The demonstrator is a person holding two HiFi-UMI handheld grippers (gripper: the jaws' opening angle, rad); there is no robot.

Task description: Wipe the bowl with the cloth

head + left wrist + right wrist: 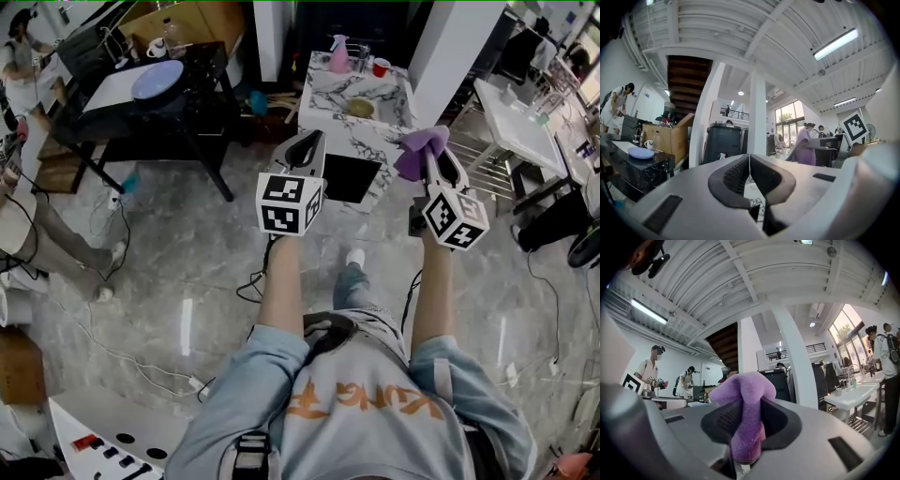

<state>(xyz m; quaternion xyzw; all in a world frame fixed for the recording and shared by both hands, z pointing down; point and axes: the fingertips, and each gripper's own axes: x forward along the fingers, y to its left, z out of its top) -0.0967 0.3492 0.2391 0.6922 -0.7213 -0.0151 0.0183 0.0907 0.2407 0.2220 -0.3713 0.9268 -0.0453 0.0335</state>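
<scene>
A broad floor of grey marble-look tile spreads below me, and ahead stands a marble-topped table [375, 136] carrying the bowl [359, 108], with a pink bottle [338, 56] and a red cup [380, 67] further back. Both grippers point level, short of the table edge. My right gripper [433, 157] is clamped on the purple cloth [417, 150], a thick fold bulging past the tips. My left gripper [307, 148] has its pads pressed together on nothing. As I judge it, the main risk is the bowl skating across the smooth top once the cloth pushes on it, since nothing steadies it. It could knock the bottle or cup. The bunched cloth might also slip from the pinch. Neither gripper view shows the bowl at all. From the head view it is small, and I cannot make out its inside.
</scene>
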